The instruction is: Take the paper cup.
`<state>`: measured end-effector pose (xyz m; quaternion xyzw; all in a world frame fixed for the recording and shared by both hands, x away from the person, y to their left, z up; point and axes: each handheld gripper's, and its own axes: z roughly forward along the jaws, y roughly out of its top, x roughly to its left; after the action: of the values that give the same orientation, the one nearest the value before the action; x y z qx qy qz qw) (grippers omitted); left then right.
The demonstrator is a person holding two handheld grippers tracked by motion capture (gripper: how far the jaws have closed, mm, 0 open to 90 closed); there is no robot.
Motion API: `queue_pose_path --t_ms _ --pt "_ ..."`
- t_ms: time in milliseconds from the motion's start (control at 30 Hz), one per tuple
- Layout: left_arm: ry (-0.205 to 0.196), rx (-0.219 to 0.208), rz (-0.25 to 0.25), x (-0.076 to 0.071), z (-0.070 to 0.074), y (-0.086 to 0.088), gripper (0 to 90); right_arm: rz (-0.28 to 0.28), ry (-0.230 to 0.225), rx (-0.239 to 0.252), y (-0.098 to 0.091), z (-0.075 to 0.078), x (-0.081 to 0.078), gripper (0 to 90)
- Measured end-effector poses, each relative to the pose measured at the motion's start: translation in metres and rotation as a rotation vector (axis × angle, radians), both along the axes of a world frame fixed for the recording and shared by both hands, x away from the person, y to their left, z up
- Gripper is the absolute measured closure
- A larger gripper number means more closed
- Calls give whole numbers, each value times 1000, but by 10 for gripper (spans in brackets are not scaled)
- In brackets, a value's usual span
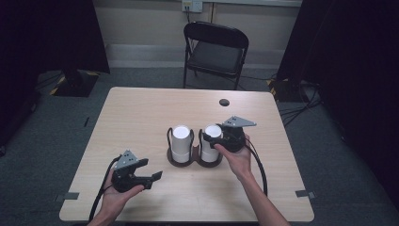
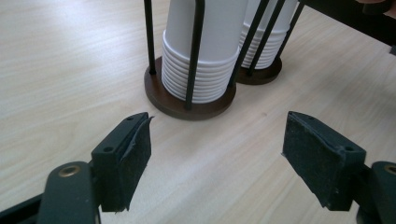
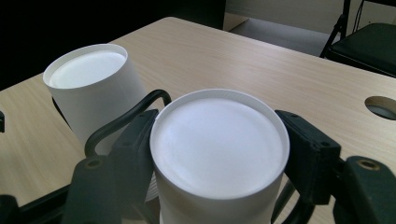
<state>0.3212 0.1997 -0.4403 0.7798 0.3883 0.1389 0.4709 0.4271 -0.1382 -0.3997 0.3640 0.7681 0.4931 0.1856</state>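
**Right gripper clamps the top cup of the right-hand stack**

The right cup stack [image 1: 210, 142] stands upside down in its wire holder near the middle of the table [image 1: 141, 113], and the right gripper [image 1: 217, 137] has its two black pads pressed against opposite sides of the topmost cup. In the right gripper view the cup's round white bottom [image 3: 218, 140] sits squarely between the jaws, one pad touching on each side (no gap shows on either side). The person's right hand [image 1: 237, 157] holds the gripper from the near right, with the cable trailing back along the forearm.

Just beside it, to the left, stands the left cup stack [image 1: 180, 143] in its own holder; the two dark round bases [image 1: 194, 161] touch or nearly touch. In the left gripper view the ribbed rims of the nested cups [image 2: 198, 74] pile up above the brown base, with black upright wires around them.

The left gripper [image 1: 153, 175] rests low over the near left part of the table, well apart from the stacks, held in the left hand [image 1: 117, 195]. Its jaws stand spread wide with bare tabletop between them.

Farther off, a round hole [image 1: 224, 102] lies in the tabletop, and a black folding chair [image 1: 215, 49] stands beyond the far edge.
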Motion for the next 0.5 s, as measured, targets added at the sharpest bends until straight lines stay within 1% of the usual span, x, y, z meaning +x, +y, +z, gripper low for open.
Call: queue_pose_path --t_ms 33,100,133,267,300,400,433,500 --pt "6 -5 -9 1 -1 -2 235 -3 1 0 1 0 0 337" --pt "12 1 -13 2 -2 -3 234 0 -4 -6 2 0 0 338" --pt "15 -5 -15 2 -2 -3 233 0 -5 -9 2 0 -1 338" --pt "10 0 -16 1 -1 -1 223 -1 -7 -9 2 2 -2 339" --pt "10 0 -11 1 -1 0 221 -10 9 -6 1 3 0 339" --pt "8 -2 -6 0 -1 1 220 -9 13 -6 0 4 0 340" --pt "4 11 -5 0 -1 2 219 -7 11 -6 1 6 0 341" --pt "5 7 0 0 -1 3 219 -2 3 -2 0 9 -1 341"
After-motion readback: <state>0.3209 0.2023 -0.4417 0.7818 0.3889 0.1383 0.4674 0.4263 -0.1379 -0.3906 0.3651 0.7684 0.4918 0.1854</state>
